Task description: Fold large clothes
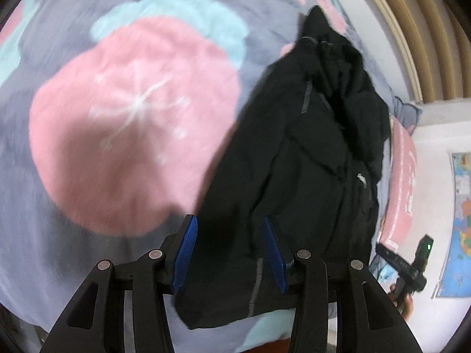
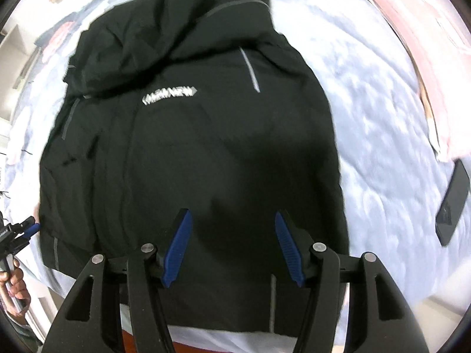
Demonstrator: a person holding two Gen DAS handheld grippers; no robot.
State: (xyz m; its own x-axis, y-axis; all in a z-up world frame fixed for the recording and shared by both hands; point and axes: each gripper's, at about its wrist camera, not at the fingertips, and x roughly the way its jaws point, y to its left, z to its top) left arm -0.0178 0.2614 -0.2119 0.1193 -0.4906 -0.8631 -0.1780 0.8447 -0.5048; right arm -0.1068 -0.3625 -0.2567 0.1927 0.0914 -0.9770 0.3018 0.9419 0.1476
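Right wrist view, black jacket [image 2: 191, 147] lengthwise, hood apparently farthest, hem nearest

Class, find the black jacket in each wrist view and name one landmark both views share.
Left wrist view: black jacket fills the right of centre, running down between the fingers.
Right wrist view: it fills the centre, logo uppermost.
Shared landmark: the grey flowered blanket under it.

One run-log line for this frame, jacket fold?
stage: pre-grasp | black jacket: flat on blanket | left gripper: open, empty, over hem | right gripper: open, empty, over hem
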